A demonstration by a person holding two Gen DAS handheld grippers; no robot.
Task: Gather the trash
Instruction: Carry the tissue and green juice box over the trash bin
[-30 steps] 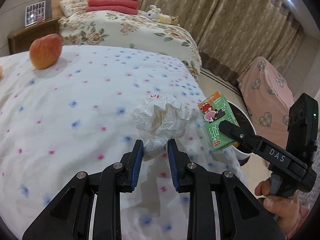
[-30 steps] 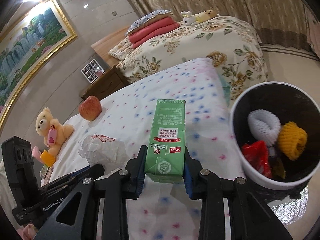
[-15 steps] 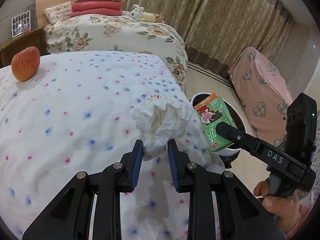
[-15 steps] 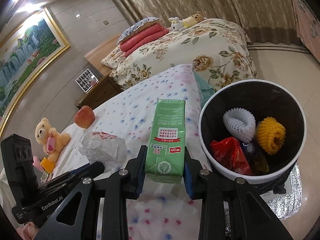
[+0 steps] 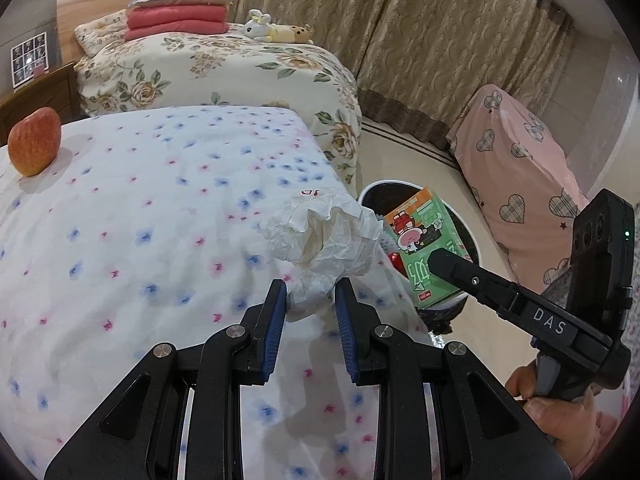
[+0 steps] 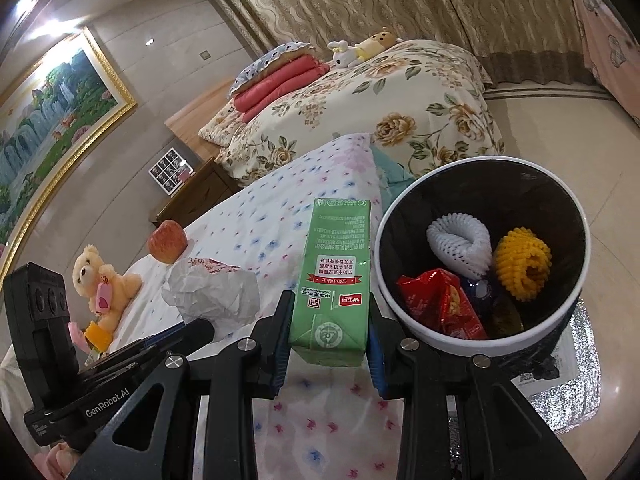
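The right tool (image 6: 329,330) clamps a green carton (image 6: 334,280) lengthwise, pointing away beside the bin (image 6: 472,346); the left tool (image 5: 310,312) pinches crumpled paper (image 5: 324,240).

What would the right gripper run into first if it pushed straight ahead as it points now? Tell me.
Probably the trash bin's white rim: the right gripper, shut on the green carton, points past the bed edge toward it. Depth is unclear; the carton's tip would lead.
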